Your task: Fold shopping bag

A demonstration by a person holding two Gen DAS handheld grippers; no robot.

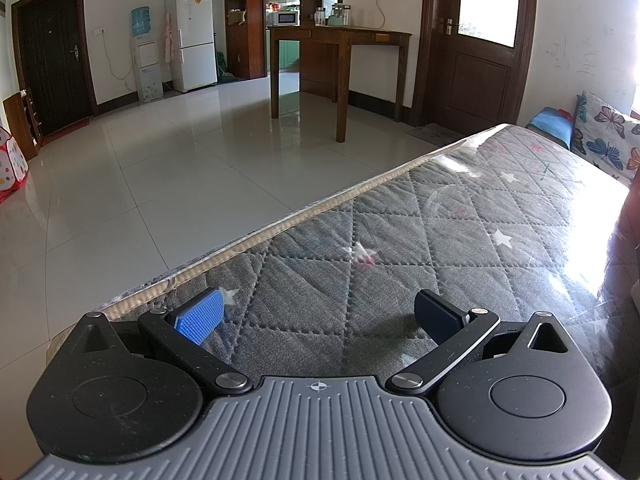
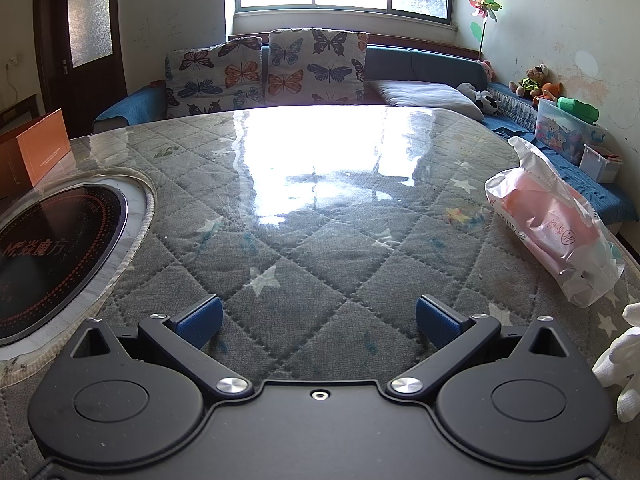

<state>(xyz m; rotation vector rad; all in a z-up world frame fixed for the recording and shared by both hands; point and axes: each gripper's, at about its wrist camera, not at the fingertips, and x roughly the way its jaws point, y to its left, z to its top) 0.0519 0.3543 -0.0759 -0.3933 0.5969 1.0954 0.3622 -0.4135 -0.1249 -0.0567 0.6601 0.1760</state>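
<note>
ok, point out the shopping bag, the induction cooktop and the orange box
shopping bag (image 2: 556, 220), right wrist view, on its pink middle
induction cooktop (image 2: 52, 252), right wrist view, on the black glass
orange box (image 2: 42, 152), right wrist view, on its front face

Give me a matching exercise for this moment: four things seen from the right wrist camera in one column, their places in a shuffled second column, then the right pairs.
Things:
1. shopping bag
2. induction cooktop
3. orange box
4. butterfly cushions

Places:
A. set into the table, left of the right gripper
B. on the sofa under the window
C. lying on the table, to the right
D. standing at the far left table edge

Pairs: 1-C, 2-A, 3-D, 4-B
</note>
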